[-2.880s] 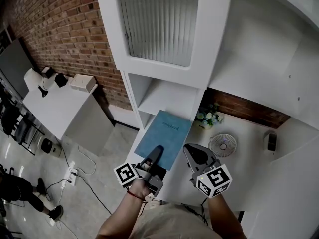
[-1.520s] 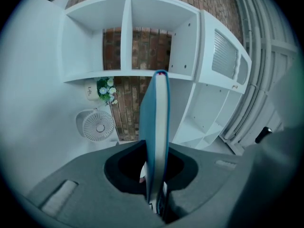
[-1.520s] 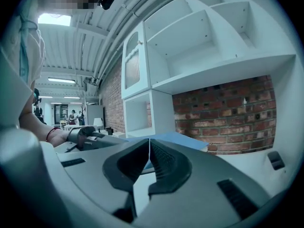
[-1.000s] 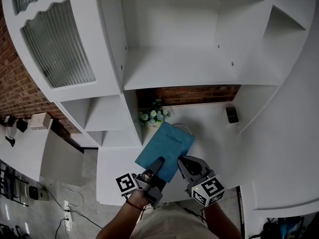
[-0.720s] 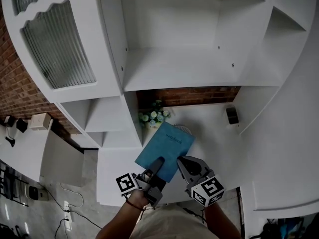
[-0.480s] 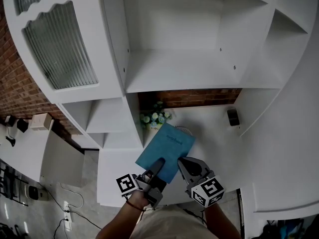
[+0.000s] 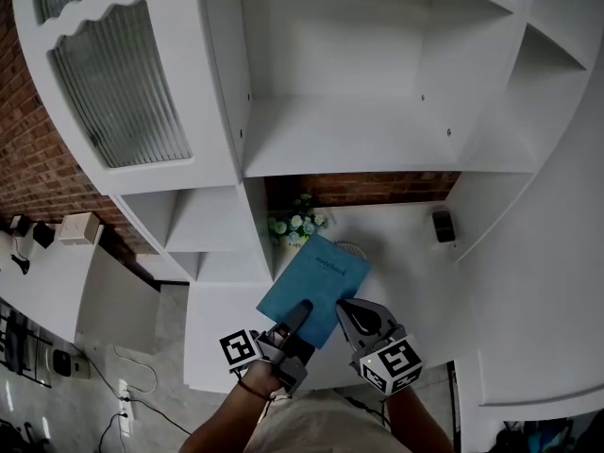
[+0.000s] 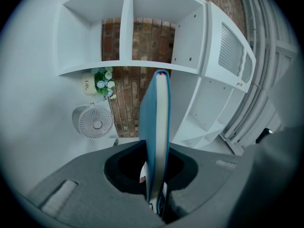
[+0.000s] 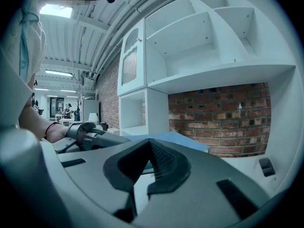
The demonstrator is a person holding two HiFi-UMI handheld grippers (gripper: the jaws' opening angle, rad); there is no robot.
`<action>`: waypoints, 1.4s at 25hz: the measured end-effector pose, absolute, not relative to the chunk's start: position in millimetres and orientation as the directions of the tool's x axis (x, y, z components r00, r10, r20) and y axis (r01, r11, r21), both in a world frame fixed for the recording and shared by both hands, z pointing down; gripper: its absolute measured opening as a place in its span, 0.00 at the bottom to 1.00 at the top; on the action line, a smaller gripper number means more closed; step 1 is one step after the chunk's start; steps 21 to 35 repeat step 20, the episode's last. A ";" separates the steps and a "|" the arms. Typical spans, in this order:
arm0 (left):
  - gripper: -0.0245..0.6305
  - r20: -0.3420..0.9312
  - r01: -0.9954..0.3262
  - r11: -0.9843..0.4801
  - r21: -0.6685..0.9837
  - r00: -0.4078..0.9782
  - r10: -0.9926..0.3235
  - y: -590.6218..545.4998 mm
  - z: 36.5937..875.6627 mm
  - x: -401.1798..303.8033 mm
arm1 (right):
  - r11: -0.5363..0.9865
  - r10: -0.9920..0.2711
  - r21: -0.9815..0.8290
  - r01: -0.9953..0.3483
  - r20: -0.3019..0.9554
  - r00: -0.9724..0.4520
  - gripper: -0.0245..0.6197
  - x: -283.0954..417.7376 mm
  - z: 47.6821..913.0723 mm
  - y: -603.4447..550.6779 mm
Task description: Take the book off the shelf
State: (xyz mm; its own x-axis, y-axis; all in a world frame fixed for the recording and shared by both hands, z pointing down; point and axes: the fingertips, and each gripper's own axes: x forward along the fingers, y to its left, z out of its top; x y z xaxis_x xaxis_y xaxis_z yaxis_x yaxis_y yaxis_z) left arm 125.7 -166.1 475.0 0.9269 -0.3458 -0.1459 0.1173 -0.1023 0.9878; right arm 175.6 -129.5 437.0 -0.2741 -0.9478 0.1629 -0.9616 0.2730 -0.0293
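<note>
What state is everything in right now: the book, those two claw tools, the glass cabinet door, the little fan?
book: closed, held clear of the shelves.
left gripper: shut on the book.
right gripper: jaws together, nothing between them.
cabinet door: closed.
fan: upright; running or not, cannot tell.

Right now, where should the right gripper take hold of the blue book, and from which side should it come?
Grip the blue book at its free near corner, beside the left gripper, coming from the near side. It is level, cover up, a thin slab, so fingers go above and below.
</note>
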 end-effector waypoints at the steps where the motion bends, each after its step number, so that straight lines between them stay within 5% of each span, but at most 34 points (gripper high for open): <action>1: 0.11 -0.147 0.119 -0.103 0.988 0.926 -0.347 -166.5 474.5 124.9 | 0.273 -0.948 -0.029 -0.962 0.163 -0.274 0.06 175.3 436.6 -129.5; 35: 0.11 -0.152 0.122 -0.107 0.987 0.924 -0.352 -162.7 471.9 116.6 | 0.287 -0.945 -0.027 -0.958 0.158 -0.287 0.06 166.6 432.5 -124.9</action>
